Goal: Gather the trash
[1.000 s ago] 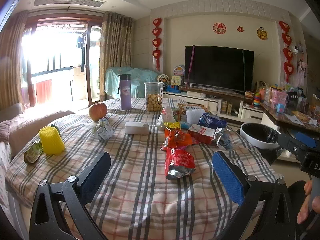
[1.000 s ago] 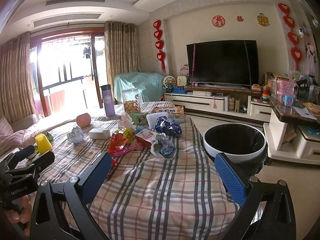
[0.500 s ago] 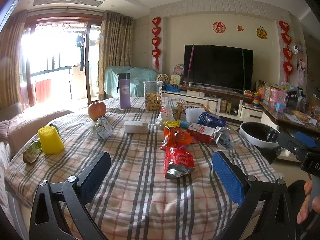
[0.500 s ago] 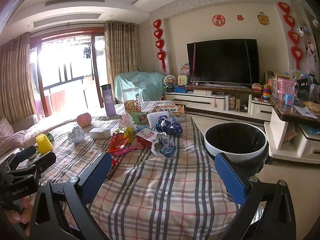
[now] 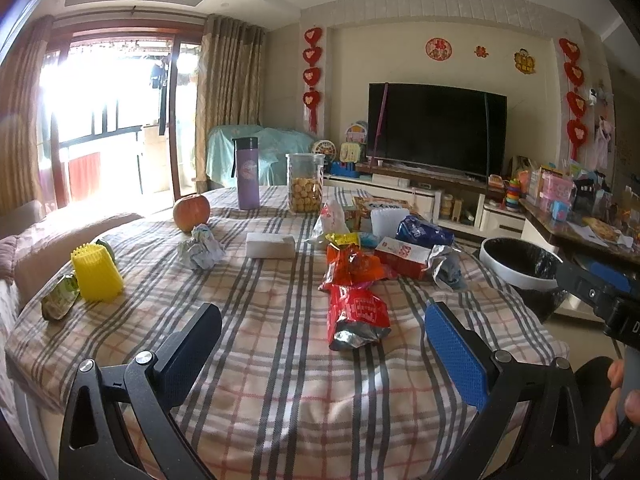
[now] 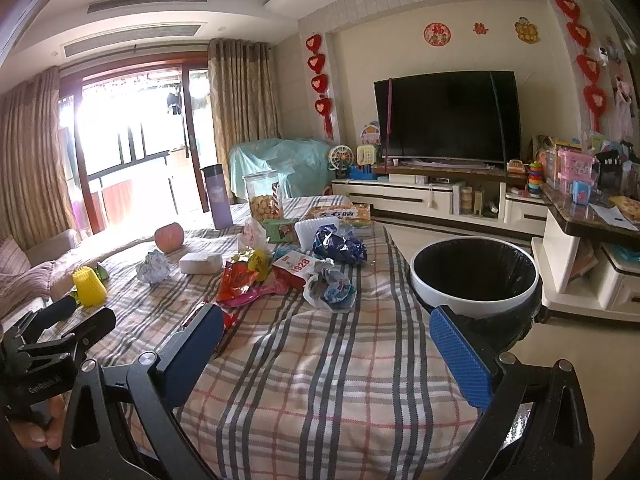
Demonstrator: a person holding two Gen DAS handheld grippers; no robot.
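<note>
Both grippers hang wide open and empty above the near edge of the table (image 5: 248,360): left gripper (image 5: 322,344), right gripper (image 6: 326,344). Wrappers (image 5: 356,312) lie heaped at mid-table, right of centre. The bin (image 6: 474,304) stands just beside the table's right edge.

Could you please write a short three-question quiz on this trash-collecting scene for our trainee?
1. True or false: the left claw is shut on a wrapper.
2. Which wrapper lies nearest the left claw: A the red snack bag, B the blue wrapper, C the crumpled paper ball?
3. Where does the trash bin stand relative to the table?

Key: 1 false, both claws are open and empty (right claw). 2 A. 3 On the floor, beside the table's right edge.
</note>
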